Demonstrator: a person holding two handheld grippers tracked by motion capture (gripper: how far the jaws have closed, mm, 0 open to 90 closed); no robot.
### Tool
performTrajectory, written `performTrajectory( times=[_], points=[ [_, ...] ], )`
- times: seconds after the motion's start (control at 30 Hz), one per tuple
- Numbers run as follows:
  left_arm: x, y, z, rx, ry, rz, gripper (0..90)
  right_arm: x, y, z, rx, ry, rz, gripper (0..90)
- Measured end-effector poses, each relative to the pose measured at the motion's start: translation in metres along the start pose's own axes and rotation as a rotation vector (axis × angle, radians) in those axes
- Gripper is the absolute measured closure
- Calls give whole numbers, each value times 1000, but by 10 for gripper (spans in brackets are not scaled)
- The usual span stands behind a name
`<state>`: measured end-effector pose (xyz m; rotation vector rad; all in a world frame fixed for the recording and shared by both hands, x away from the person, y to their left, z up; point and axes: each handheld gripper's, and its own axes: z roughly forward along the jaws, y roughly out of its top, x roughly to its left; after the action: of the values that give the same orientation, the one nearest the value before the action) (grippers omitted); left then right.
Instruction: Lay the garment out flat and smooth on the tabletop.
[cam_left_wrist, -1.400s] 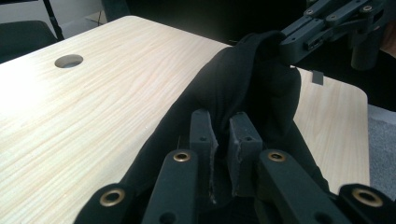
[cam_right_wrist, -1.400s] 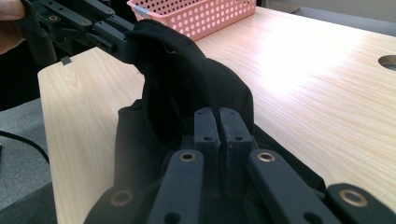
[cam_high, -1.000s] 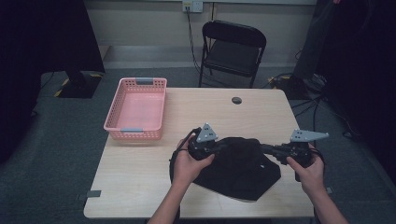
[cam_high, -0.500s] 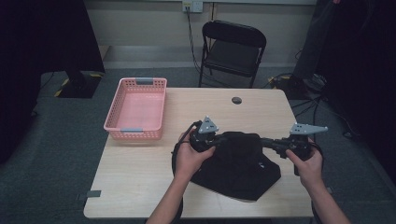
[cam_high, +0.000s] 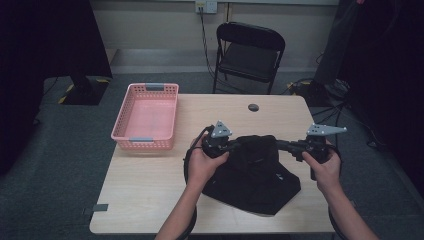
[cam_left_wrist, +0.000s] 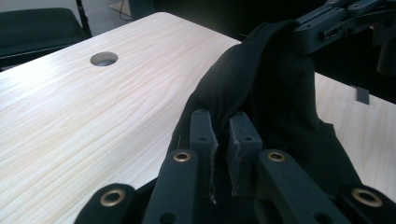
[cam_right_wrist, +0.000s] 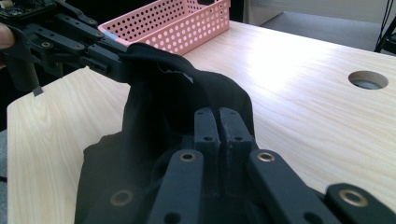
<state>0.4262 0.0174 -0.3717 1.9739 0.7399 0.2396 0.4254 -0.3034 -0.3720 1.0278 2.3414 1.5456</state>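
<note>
1. The table (cam_high: 150, 200) is seen pale and bare around its middle; a round cable hole (cam_high: 254, 107) sits toward twelve o'clock and a pink basket (cam_high: 147, 116) is parked at about ten o'clock of the cloth, well apart from it.
2. The black garment (cam_high: 255, 175) is found at the table's near centre, toward five o'clock; its lower part lies slumped on the wood while its upper edge is lifted into a ridge between the two grippers; soft, limp and light handling is judged from the drape, with no stiffness to be relied on.
3. The left gripper (cam_left_wrist: 224, 140) is seen clamped on a fold at the ridge's nine o'clock end, cloth pinched between the pads.
4. The right gripper (cam_right_wrist: 218, 126) is seen closed tight on the hem at three o'clock.
5. The best hold is judged to be on the thick seamed edge; a single thin layer could slip free.
</note>
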Motion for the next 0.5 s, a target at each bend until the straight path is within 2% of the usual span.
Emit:
performTrajectory(
  times=[0.2, 0.37, 0.47, 0.5],
  points=[
    [12, 5, 4, 6, 13, -7, 828, -7, 7, 11, -2, -13, 8, 873],
    [32, 13, 17, 24, 28, -17, 829, -22, 20, 28, 11, -38, 17, 873],
    [53, 19, 28, 24, 78, -57, 830, -39, 35, 46, 22, -81, 37, 873],
    [65, 22, 32, 9, 125, -83, 830, -46, 43, 52, 11, -105, 52, 873]
  ],
)
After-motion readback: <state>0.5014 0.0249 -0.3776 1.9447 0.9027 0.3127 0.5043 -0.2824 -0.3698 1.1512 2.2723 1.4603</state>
